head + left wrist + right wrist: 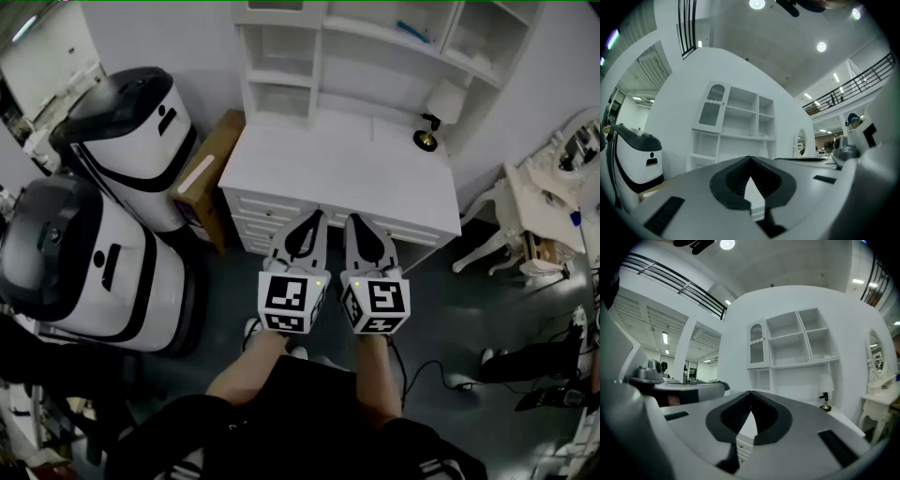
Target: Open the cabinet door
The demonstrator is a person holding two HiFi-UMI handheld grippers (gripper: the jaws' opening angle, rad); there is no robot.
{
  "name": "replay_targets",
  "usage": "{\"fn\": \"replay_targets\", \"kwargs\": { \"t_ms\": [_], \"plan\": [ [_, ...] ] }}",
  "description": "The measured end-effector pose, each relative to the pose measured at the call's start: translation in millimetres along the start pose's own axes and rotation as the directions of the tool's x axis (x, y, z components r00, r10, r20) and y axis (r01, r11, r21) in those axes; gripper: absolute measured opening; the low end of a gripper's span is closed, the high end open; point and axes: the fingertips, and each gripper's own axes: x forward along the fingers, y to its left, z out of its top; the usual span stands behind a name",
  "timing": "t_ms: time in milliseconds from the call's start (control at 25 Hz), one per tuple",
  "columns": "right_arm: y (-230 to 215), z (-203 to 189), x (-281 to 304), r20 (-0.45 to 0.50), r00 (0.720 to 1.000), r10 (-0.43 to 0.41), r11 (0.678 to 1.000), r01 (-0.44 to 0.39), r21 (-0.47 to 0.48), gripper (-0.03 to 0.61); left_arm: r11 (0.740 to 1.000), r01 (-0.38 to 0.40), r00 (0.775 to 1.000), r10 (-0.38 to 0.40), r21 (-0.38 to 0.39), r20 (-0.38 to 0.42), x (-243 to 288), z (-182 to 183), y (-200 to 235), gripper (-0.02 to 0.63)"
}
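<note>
A white desk (pixel 328 173) carries a shelf unit against the wall. Its small cabinet door, with an arched glass pane (pixel 712 105), sits at the unit's upper left and is closed; it also shows in the right gripper view (pixel 757 345). Only the door's lower edge (pixel 277 6) reaches the top of the head view. Both grippers are held side by side in front of the desk's drawers, well short of the door. My left gripper (pixel 314 217) (pixel 750 158) is shut on nothing. My right gripper (pixel 354 220) (pixel 751 392) is likewise shut and empty.
Two large white-and-black machines (pixel 141 141) (pixel 84 262) stand at the left, with a wooden board (pixel 208 173) leaning between them and the desk. A small lamp (pixel 439 112) sits on the desk's right. A white vanity table (pixel 553 187) and cables (pixel 441 375) are at the right.
</note>
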Motion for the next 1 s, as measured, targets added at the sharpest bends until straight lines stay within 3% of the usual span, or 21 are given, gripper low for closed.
{"fn": "replay_targets", "kwargs": {
  "t_ms": [280,560,1000],
  "plan": [
    [-2,-7,2,-0.036,0.999,0.019,1.0,-0.019,-0.007,0.018,1.0,0.019,1.0,-0.019,0.01,0.005,1,3,-8,0.011],
    [-12,-8,8,-0.007,1.0,-0.001,1.0,0.001,0.012,0.018,0.998,0.052,0.999,-0.052,0.029,0.004,2,2,-17,0.012],
    [-3,1,15,0.03,0.998,0.06,0.998,-0.061,0.028,0.018,0.997,0.07,0.998,-0.07,0.031,-0.001,0,-1,-10,0.012]
  ]
}}
